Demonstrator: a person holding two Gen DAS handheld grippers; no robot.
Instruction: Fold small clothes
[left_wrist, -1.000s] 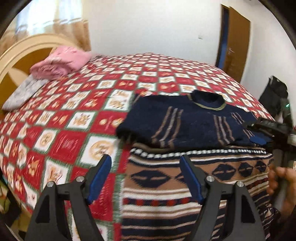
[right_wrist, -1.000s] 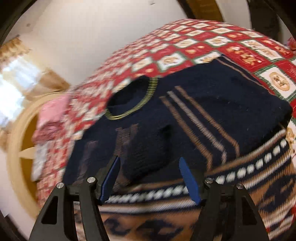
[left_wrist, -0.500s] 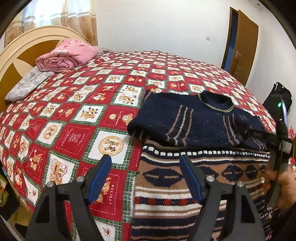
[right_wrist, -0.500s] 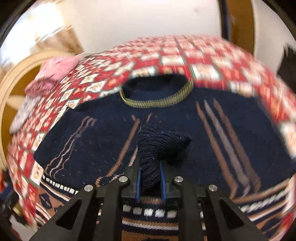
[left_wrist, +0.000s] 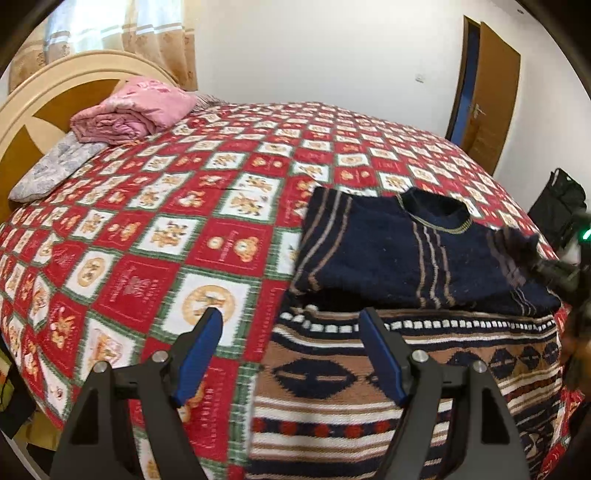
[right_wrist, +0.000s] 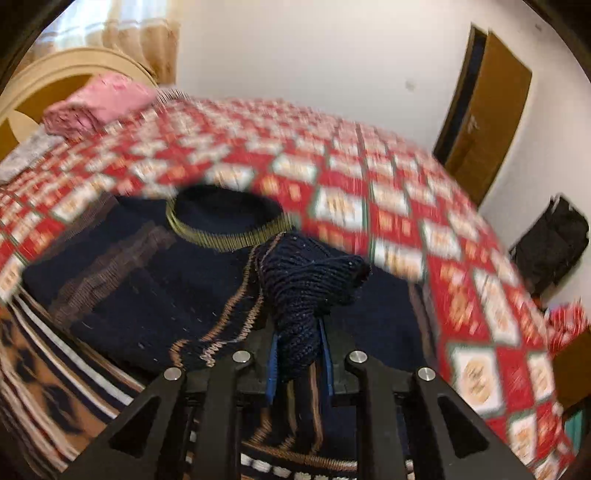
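A small navy knitted sweater (left_wrist: 388, 254) with tan stripes and a patterned brown hem lies on the bed near its front edge. My left gripper (left_wrist: 291, 354) is open and empty, hovering just in front of the sweater's left hem. My right gripper (right_wrist: 297, 354) is shut on a bunched navy sleeve (right_wrist: 310, 280) of the sweater and holds it lifted over the sweater's chest, below the collar (right_wrist: 225, 236). In the left wrist view the right gripper (left_wrist: 554, 273) shows at the sweater's right side with the sleeve raised.
The bed carries a red, white and green checked bedspread (left_wrist: 192, 229). A folded pink blanket (left_wrist: 129, 110) and a grey pillow (left_wrist: 55, 166) lie by the headboard (left_wrist: 44, 96). A brown door (left_wrist: 491, 96) and a black bag (left_wrist: 557, 206) stand at the right.
My right gripper closed on the sleeve and lifted it up over the sweater's body. My left gripper stayed open and shifted left and back from the hem.
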